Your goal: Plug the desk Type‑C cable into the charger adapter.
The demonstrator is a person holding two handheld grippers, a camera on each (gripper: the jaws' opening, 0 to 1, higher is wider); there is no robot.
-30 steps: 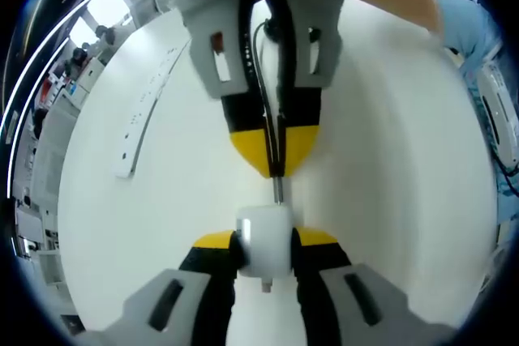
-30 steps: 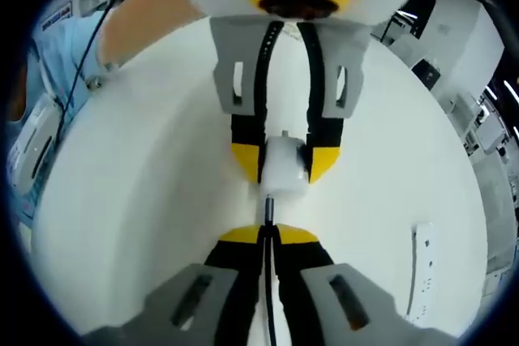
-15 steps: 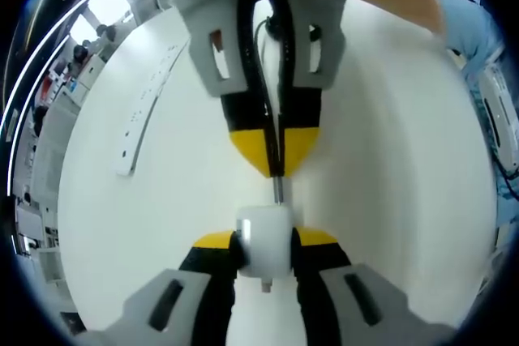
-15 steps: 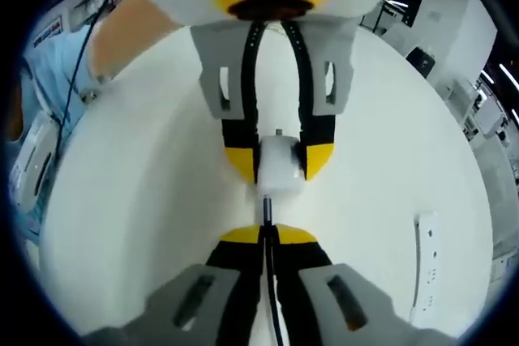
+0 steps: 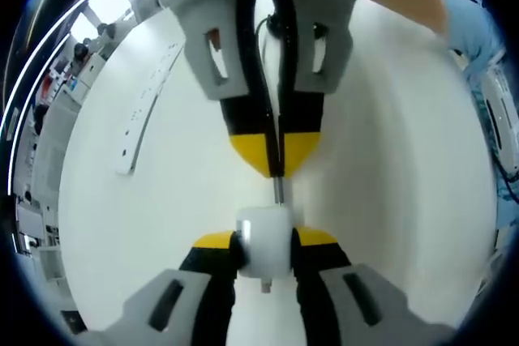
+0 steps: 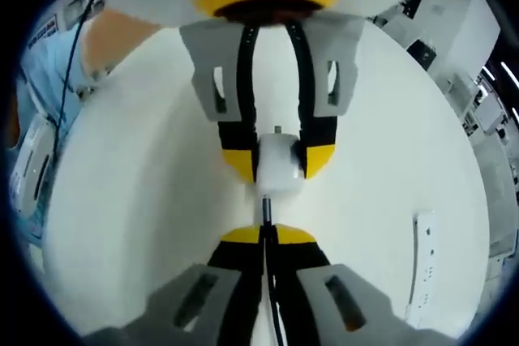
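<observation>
Over white table [image 5: 389,200], cable [image 6: 267,210] (gripper-pinched) meets adapter [image 5: 264,242].

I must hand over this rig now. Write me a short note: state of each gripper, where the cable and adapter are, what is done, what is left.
Left gripper: shut on the white charger adapter, held above the white table.
Right gripper: shut on the black Type-C cable, just behind its plug.
Done: both parts are picked up and lined up; the plug tip meets the adapter's face.
Left: I cannot tell whether it is fully seated. Push it home if needed, then release.
</observation>
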